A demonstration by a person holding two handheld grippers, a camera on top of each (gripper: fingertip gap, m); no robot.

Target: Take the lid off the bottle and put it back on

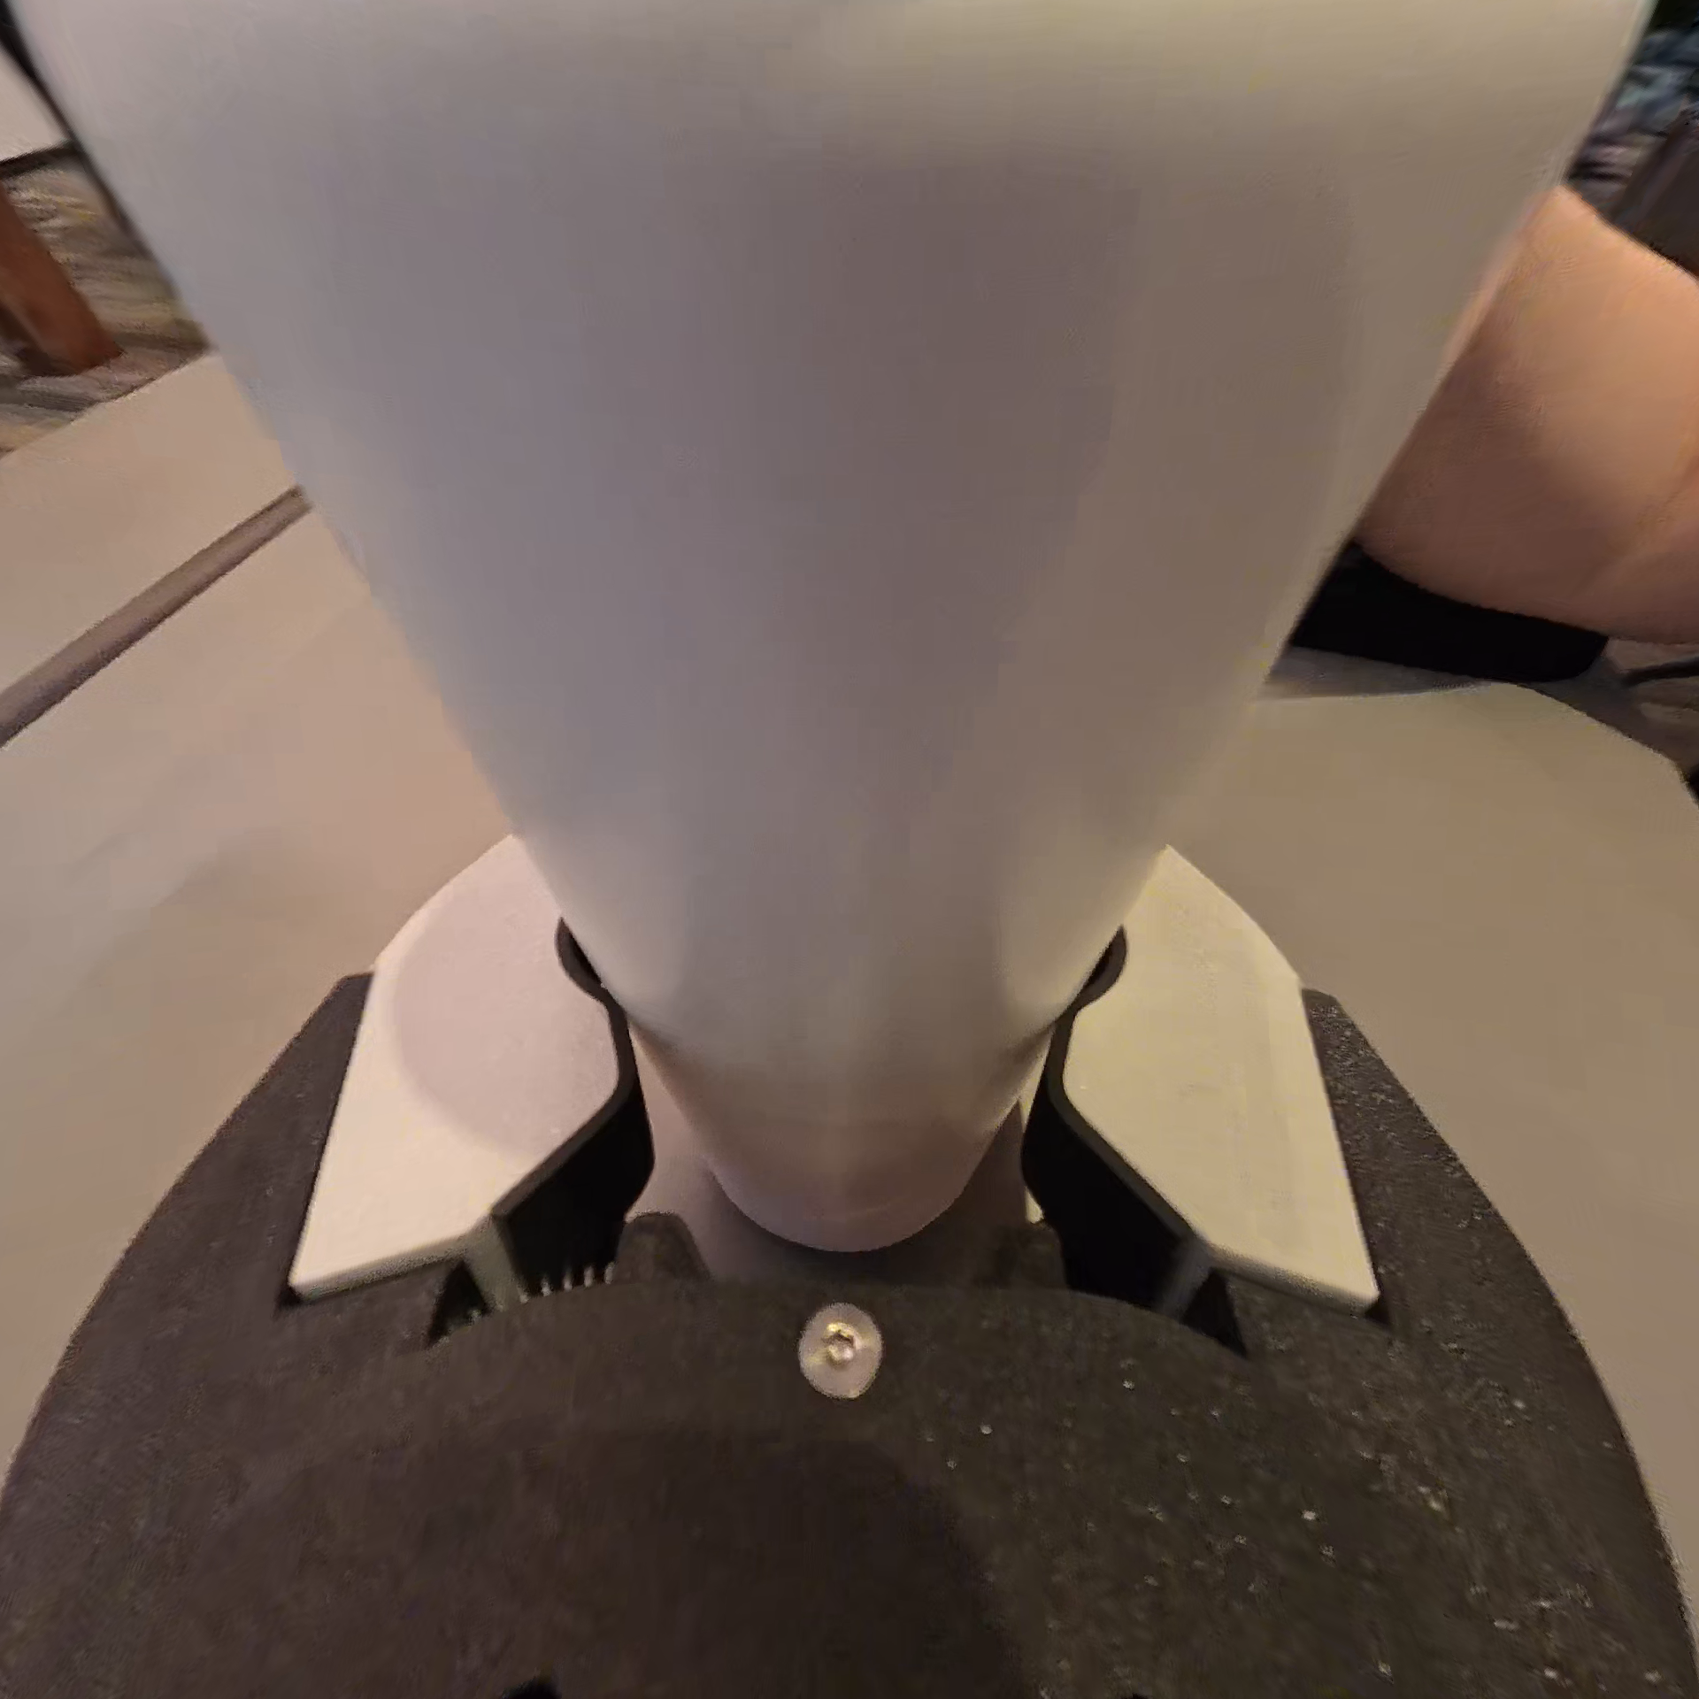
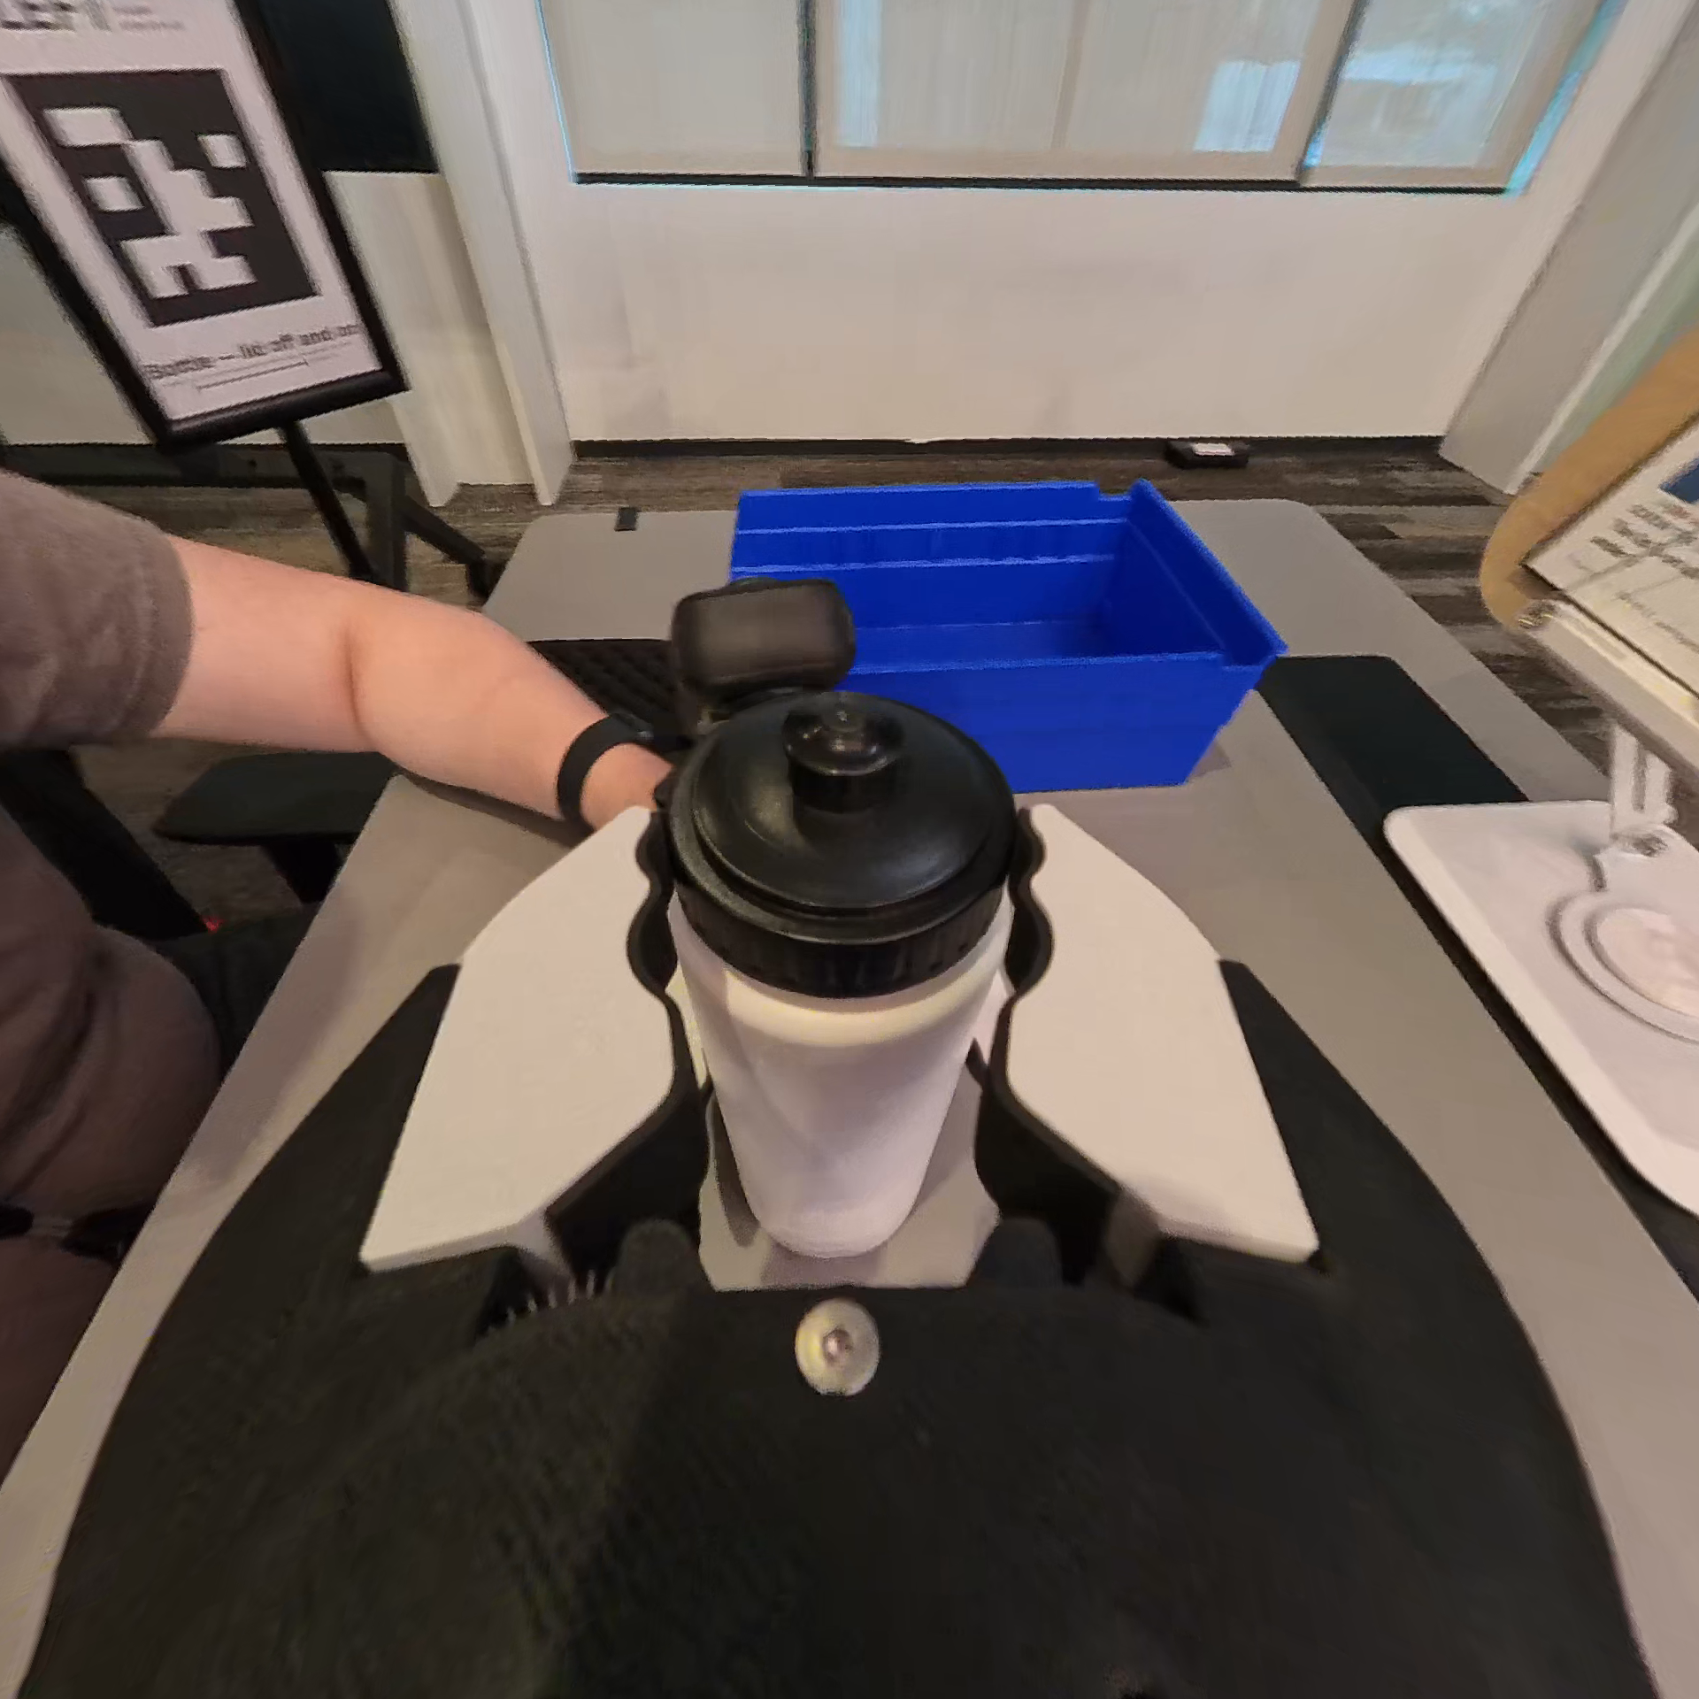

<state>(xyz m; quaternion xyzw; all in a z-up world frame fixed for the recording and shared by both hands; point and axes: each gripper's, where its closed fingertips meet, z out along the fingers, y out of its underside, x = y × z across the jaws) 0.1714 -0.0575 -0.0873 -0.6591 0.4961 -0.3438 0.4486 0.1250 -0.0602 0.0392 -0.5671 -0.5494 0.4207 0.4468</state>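
Grey and matte, the desk [image 2: 1287, 827] ran toward a blue bin [image 2: 1011, 644] at its far end, with a white wall and windows behind and a framed marker board [image 2: 184, 211] standing off to the left.

On that desk stood the white bottle [image 2: 827, 1103], upright, its black lid [image 2: 841, 855] seated on top with a pull spout at the centre. The right tongs [image 2: 837, 910] were pinching the lid, their dark scalloped pads flanking its ribbed rim. The left tongs [image 1: 841, 974] were closed on the bottle's lower body [image 1: 735, 552].

Judging by its matte, slightly translucent wall, the bottle was probably soft squeeze plastic: light, and apt to cave in under a hard pinch. Holding it low, where the base stiffens it, looked sensible. The lid seemed rigid, and its ribbing offered the better purchase for twisting.

Much stayed hidden. The left wrist view was nearly filled by blurred white plastic, so neither lid nor base showed there. Whether the bottle held liquid could not be told, nor how tightly the lid was threaded. From the right wrist view, the left tongs were mostly hidden behind the bottle.
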